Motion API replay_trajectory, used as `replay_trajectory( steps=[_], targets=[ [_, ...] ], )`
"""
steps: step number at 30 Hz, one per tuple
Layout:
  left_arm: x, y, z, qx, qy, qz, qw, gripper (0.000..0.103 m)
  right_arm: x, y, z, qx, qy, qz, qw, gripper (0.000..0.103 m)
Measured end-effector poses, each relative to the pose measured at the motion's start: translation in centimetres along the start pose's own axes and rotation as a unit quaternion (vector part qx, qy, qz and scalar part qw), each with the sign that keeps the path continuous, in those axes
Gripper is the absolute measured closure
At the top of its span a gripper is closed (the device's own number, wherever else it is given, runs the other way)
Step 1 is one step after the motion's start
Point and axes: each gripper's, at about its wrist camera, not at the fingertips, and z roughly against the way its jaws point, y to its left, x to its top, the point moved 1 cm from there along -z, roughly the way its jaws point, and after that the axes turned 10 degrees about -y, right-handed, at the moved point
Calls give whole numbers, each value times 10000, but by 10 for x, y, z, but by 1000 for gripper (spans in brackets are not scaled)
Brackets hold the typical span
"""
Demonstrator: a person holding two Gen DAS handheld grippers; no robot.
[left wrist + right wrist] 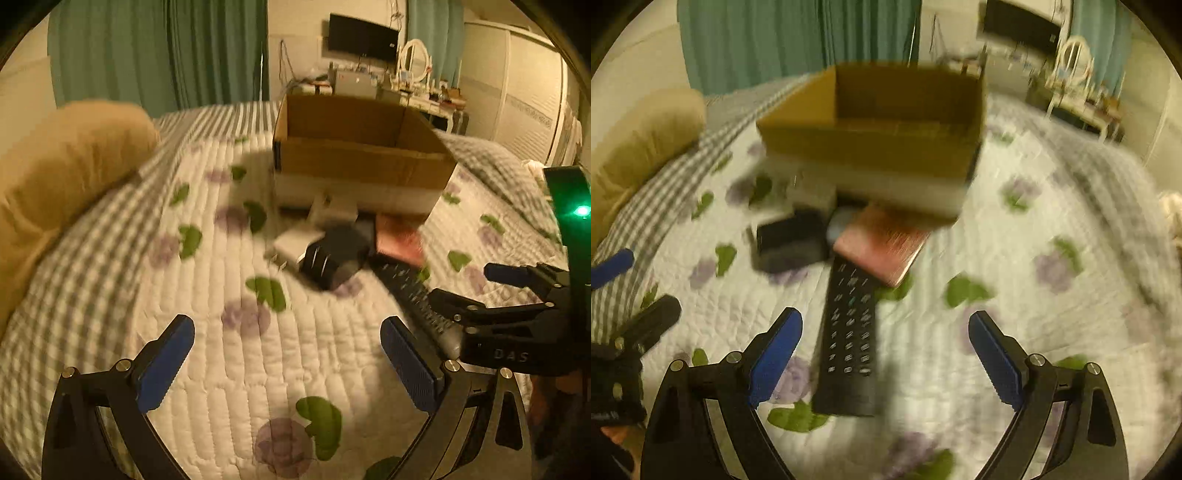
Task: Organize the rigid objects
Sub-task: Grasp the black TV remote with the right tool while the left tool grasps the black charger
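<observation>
An open cardboard box (362, 155) stands on the quilted bed; it also shows in the right wrist view (886, 129). In front of it lie a black remote (849, 339), a pink flat case (882, 243), a black boxy object (790, 240) and white adapters (299, 240). The remote also shows in the left wrist view (413, 295). My right gripper (886, 354) is open, just above the remote's near end, which lies nearer the left finger. My left gripper (288, 362) is open and empty over bare quilt, short of the black object (332, 258). The right gripper (491, 288) shows at the right of the left wrist view.
A tan pillow (66, 177) lies at the left on the bed. A dresser with a mirror and a monitor (369, 77) stands behind the bed. Green curtains hang at the back. The left gripper (628, 291) shows at the left edge of the right wrist view.
</observation>
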Motion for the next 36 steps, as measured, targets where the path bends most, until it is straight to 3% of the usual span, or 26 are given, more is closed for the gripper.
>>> replay_trajectory(
  steps=[9, 11, 12, 15, 23, 27, 33, 34, 36],
  targets=[
    [-7, 3, -34, -144, 145, -66, 9998, 0, -15, 14, -59, 199, 543, -61, 9983, 26],
    [-4, 3, -42, -237, 170, -106, 9995, 0, -15, 16, -60, 222, 521, -14, 9984, 36],
    [-2, 4, -45, -266, 173, -122, 9994, 0, -16, 17, -59, 269, 495, 13, 9984, 49],
    [4, 3, -50, -406, 164, -136, 9989, 0, -18, 18, -53, 330, 408, 96, 9986, 61],
    [14, -9, -67, -634, 99, -519, 9966, 0, -23, 12, -4, 501, 80, -144, 9986, 62],
    [25, -19, -83, -737, 26, -641, 9952, 0, -5, -3, 22, 384, -282, -318, 9984, 62],
    [33, -35, -117, -804, 180, -843, 9930, 2, 23, -25, 3, -101, -417, -351, 9985, 61],
    [32, -38, -119, -902, 215, -886, 9917, 7, 26, -29, -2, -94, -419, -409, 9982, 61],
    [31, -45, -117, -1136, 188, -1015, 9881, 29, 27, -35, -8, -192, -435, -448, 9979, 61]
  ],
)
